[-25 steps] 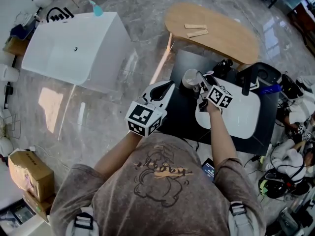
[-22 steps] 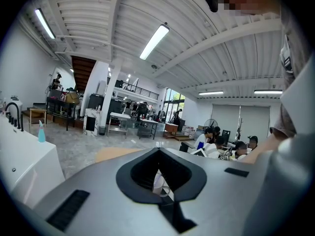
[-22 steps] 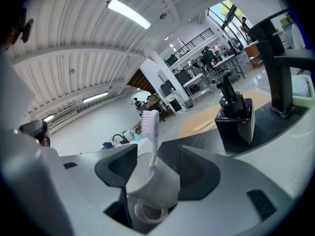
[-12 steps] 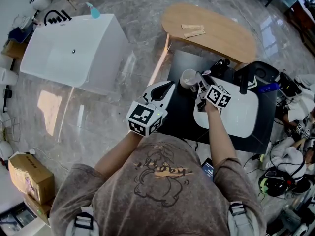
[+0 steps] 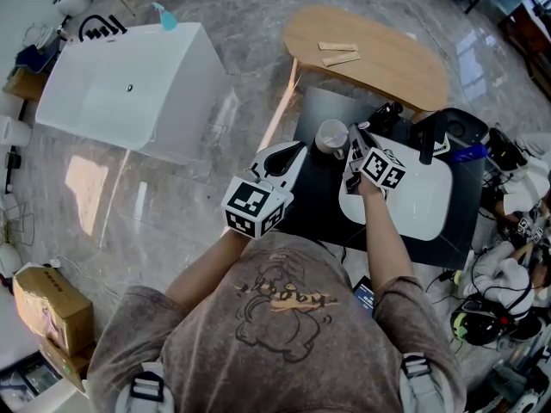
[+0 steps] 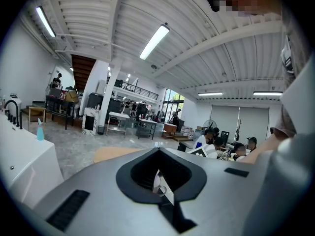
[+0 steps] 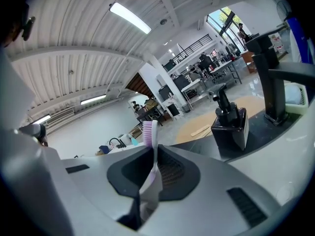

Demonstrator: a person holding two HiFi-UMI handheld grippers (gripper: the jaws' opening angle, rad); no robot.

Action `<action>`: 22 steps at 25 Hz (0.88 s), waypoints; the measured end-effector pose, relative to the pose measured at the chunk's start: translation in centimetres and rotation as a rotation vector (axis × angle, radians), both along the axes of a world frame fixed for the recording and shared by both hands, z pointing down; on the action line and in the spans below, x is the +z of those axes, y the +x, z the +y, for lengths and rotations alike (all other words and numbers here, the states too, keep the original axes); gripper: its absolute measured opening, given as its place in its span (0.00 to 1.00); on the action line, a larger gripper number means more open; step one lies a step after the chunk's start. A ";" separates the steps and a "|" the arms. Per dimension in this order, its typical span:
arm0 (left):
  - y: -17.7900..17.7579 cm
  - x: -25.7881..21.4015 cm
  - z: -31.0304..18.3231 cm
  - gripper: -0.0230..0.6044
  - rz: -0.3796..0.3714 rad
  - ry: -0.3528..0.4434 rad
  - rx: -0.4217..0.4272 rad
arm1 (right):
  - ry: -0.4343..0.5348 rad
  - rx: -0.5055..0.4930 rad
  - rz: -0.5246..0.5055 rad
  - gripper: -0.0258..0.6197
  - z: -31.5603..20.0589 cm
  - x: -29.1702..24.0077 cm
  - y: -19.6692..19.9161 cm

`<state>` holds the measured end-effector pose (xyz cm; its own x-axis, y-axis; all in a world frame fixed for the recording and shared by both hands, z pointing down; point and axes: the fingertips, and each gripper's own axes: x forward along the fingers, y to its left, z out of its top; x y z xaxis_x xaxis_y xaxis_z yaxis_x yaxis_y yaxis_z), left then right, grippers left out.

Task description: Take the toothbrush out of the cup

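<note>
We stand on a grey marble floor (image 5: pixel 215 24) in an open workshop. A white tub (image 5: pixel 129 84) sits at left and a wooden table (image 5: pixel 370 54) ahead, then a black counter (image 5: pixel 314 205) carrying a cup (image 5: pixel 331 136) and a white basin (image 5: pixel 422 196). Our left gripper (image 5: pixel 295 151) hovers clenched and empty near the cup. Our right gripper (image 7: pixel 149 151) has just been closing and now grasps the toothbrush (image 7: pixel 150 132), bristles up, by the cup's rim. Otherwise nothing has shifted since a second ago.

Right claw (image 7: pixel 153 151) newly tight on toothbrush (image 7: pixel 149 131).
</note>
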<state>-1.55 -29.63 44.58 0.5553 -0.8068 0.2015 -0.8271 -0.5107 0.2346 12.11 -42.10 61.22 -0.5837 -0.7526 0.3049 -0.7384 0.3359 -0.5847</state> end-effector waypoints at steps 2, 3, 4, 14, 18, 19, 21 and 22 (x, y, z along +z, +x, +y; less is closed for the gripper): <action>0.0 -0.1 0.1 0.07 0.001 0.001 0.000 | 0.004 0.008 0.001 0.08 -0.1 -0.2 0.0; 0.0 -0.1 0.2 0.07 0.002 0.001 0.000 | 0.009 0.011 0.000 0.08 -0.1 -0.4 0.0; 0.0 -0.1 0.3 0.07 0.003 0.001 0.001 | 0.016 0.014 -0.001 0.08 -0.1 -0.8 0.0; 0.4 -0.6 0.8 0.07 0.018 0.012 0.012 | 0.107 0.007 -0.032 0.08 -1.1 -5.3 -0.5; 0.4 -0.9 0.9 0.07 0.025 0.013 0.019 | 0.152 0.011 -0.041 0.08 -1.3 -8.1 -0.5; 0.5 -0.9 0.9 0.07 0.029 0.012 0.022 | 0.164 0.012 -0.045 0.08 -1.2 -8.9 -0.5; 0.8 -0.9 0.9 0.07 0.035 0.008 0.031 | 0.192 0.015 -0.059 0.08 -1.0 -10.6 -0.3; 1.1 -0.9 0.9 0.07 0.037 0.007 0.038 | 0.207 0.018 -0.068 0.08 -0.8 -11.4 -0.1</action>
